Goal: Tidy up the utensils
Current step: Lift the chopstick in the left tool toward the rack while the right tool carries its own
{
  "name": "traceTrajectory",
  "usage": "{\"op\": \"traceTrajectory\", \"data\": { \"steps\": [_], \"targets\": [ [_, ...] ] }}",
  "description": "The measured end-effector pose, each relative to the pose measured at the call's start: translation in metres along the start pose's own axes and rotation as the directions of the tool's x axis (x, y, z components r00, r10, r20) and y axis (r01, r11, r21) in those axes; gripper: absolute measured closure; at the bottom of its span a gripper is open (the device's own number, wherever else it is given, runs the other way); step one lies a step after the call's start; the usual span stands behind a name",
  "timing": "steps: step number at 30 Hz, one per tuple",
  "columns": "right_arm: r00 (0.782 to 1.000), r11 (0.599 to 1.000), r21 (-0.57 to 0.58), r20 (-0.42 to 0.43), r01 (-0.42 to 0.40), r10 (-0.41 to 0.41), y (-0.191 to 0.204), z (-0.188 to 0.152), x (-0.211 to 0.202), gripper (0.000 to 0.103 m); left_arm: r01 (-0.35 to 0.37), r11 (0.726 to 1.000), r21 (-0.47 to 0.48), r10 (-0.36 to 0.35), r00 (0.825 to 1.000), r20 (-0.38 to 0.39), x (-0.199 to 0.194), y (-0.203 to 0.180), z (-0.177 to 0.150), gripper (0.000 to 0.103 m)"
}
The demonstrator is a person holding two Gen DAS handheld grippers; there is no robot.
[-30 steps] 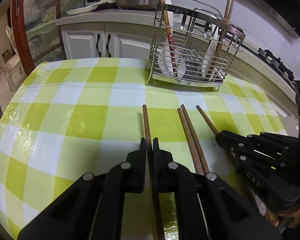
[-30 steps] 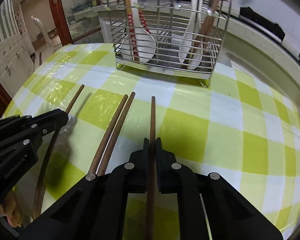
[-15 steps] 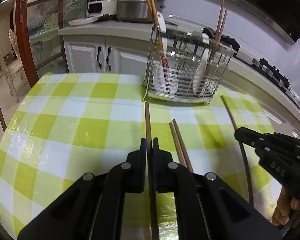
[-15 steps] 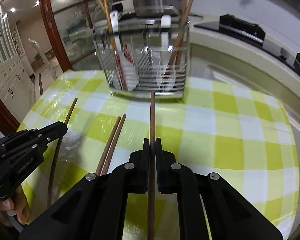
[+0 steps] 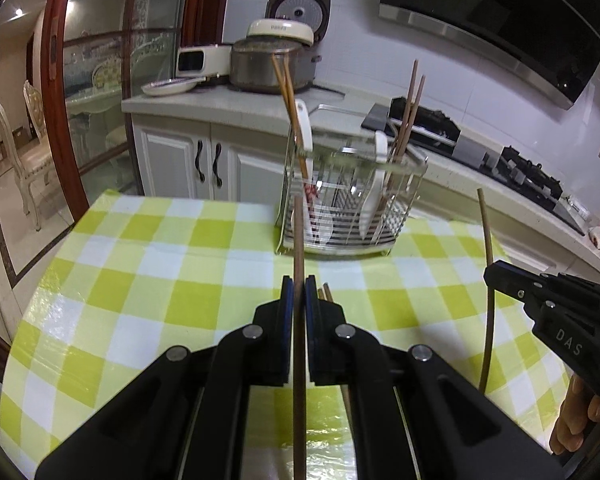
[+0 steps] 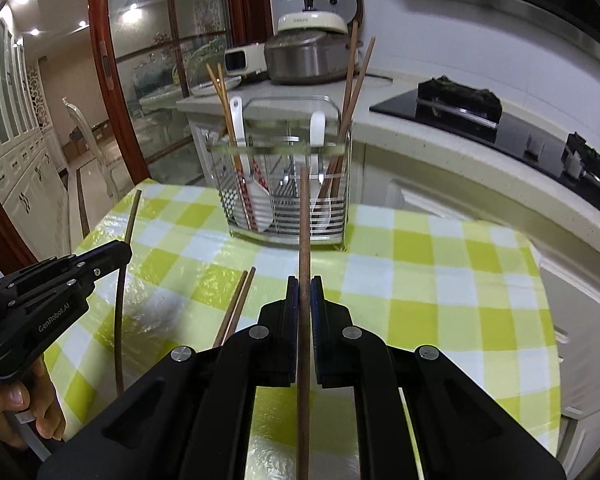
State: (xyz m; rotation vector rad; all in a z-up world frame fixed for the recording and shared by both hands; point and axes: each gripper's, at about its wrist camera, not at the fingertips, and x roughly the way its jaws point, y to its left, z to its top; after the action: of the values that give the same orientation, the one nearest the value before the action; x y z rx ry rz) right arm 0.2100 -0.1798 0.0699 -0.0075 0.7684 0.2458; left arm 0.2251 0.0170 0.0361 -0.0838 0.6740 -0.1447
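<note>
Right wrist view: wire rack [image 6: 284,216] with upright chopsticks [image 6: 350,92], white spoons [image 6: 256,196].

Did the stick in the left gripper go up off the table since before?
Yes. The chopstick in the left gripper rose: its tip, earlier over the tablecloth, now overlaps the wire rack.

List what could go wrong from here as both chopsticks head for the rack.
The left gripper and right gripper each pinch one dark chopstick far from its tip, so either might pivot or slip. The wire rack already holds chopsticks and spoons; a tip could snag there.
</note>
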Motion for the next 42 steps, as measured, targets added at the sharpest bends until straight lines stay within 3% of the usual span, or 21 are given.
{"op": "traceTrajectory", "data": {
  "steps": [21, 42],
  "targets": [
    [0.997, 1.000, 0.001, 0.082, 0.002, -0.002, -0.003, 0.012, -0.042, 0.095, -0.006, 1.000, 0.027, 0.003, 0.994, 0.111, -0.043, -0.013, 0.021, 0.097],
    [0.993, 1.000, 0.002, 0.115, 0.009, -0.009, -0.009, 0.026, -0.054, 0.095, 0.001, 0.999, 0.045, -0.007, 0.991, 0.132, -0.043, -0.020, 0.040, 0.097]
  ]
}}
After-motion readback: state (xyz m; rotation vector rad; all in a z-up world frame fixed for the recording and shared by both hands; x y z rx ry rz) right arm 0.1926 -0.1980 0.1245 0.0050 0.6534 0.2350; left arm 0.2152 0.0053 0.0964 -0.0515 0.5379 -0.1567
